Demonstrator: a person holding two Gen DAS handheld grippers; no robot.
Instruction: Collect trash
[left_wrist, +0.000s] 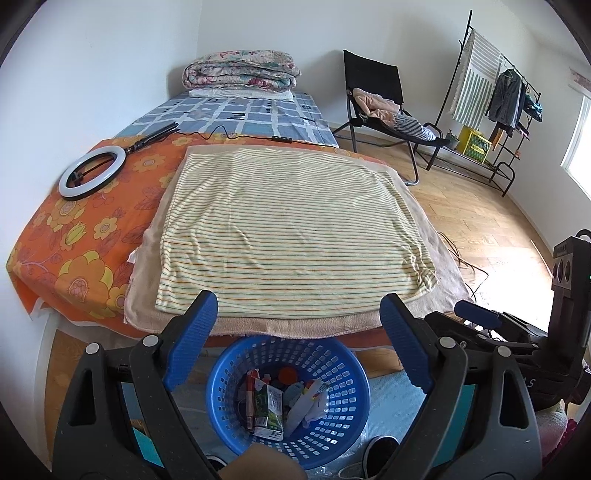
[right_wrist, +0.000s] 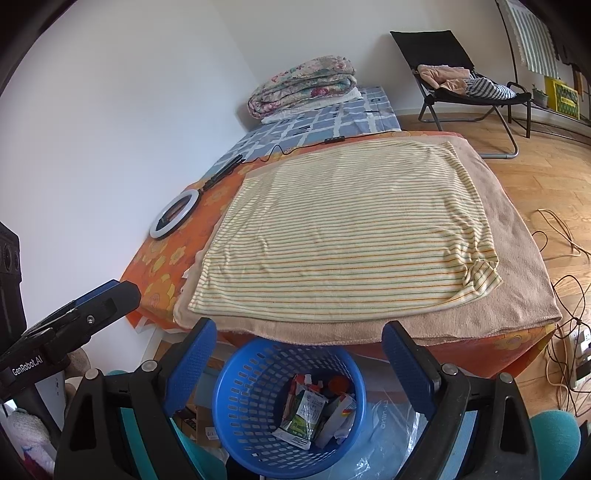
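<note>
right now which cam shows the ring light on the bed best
The left wrist view: the ring light lies large and near, its stand visible. The right wrist view shows it smaller, foreshortened, farther off.

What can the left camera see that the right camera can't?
Only the left wrist view shows the clothes rack with hanging clothes, a window edge, and the right gripper off to the side. Only the right wrist view shows cables on the floor and the left gripper at its edge. Both show the striped cloth, ring light, folded quilt, black chair, and the blue basket holding trash.
</note>
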